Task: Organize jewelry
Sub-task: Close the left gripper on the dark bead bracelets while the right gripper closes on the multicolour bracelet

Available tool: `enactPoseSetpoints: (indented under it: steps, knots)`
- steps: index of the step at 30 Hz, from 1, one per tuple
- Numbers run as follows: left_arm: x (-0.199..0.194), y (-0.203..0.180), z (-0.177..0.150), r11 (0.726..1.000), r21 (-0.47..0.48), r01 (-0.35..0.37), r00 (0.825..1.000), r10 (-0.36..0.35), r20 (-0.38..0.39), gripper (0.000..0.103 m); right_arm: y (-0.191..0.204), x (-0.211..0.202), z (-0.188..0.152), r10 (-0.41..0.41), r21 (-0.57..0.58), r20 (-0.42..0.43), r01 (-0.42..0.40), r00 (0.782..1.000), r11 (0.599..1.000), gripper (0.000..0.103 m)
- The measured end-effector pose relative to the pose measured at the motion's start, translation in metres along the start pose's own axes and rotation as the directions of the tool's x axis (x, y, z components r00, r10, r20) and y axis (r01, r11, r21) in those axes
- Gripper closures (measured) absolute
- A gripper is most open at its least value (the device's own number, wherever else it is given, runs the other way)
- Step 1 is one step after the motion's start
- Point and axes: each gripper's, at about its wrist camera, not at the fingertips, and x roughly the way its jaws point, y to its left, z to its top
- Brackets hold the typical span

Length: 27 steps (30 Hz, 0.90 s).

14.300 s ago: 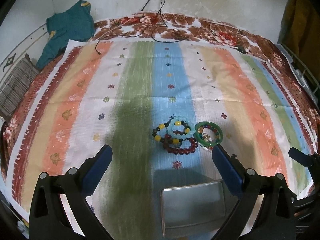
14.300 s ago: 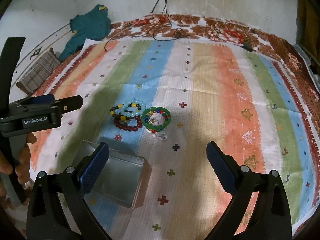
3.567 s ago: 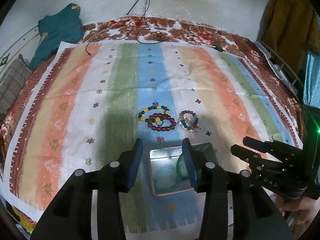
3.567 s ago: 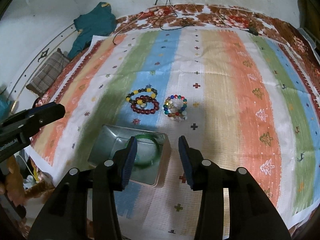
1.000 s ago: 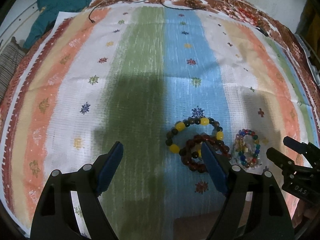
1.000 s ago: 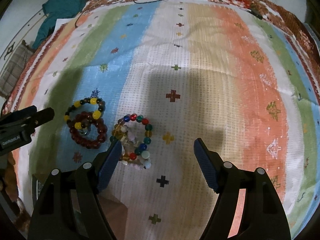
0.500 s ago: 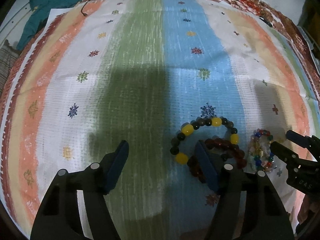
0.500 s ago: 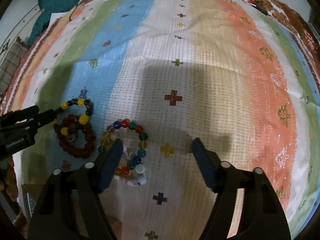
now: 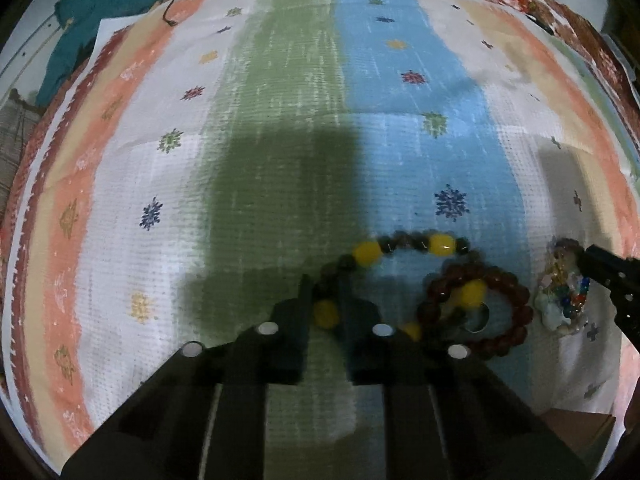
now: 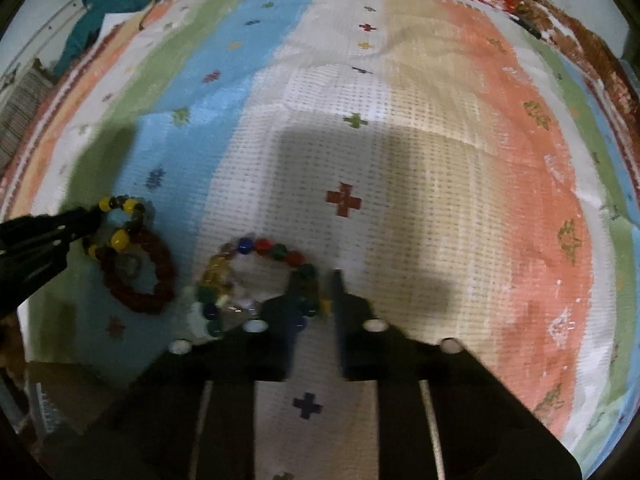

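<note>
Three bead bracelets lie on a striped cloth. My left gripper is shut on the dark bracelet with yellow beads, pinching its left side down at the cloth. A dark red bead bracelet overlaps it on the right. My right gripper is shut on the right side of the multicolour bead bracelet. In the right wrist view the left gripper shows at the far left on the yellow-bead bracelet, beside the red one.
The striped cloth covers a floral bedspread. A teal garment lies at the far left corner. A cable runs along the far edge. The metal box's corner shows at lower left in the right wrist view.
Both grippers have dropped to the cloth and closed: the left on the yellow-bead bracelet, the right on the multicolour bracelet. Half a second ago both were open above them.
</note>
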Motion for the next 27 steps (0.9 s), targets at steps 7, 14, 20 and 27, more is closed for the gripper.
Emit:
enactPoseSetpoints:
  steps: [7,14,20,27]
  knots:
    - [-0.023,-0.001,-0.005,0.999,0.02,0.026,0.999,-0.027,0.041,0.092,0.003,-0.021,-0.002,0.022,-0.016,0.036,-0.021,0.999,1.0,0.093]
    - [-0.058,-0.014,-0.004,0.995,0.04,0.094,0.99,-0.098,0.101,0.092,0.005,-0.042,-0.005,0.028,-0.02,0.079,-0.027,0.996,0.999,0.093]
    - [-0.078,-0.02,-0.004,0.99,0.063,0.127,0.982,-0.135,0.135,0.092,0.004,-0.061,-0.007,0.027,-0.017,0.119,-0.026,0.993,1.0,0.093]
    - [-0.095,-0.023,-0.009,0.988,0.077,0.131,0.976,-0.142,0.163,0.092,0.011,-0.08,-0.012,0.049,-0.024,0.15,-0.046,0.987,0.999,0.093]
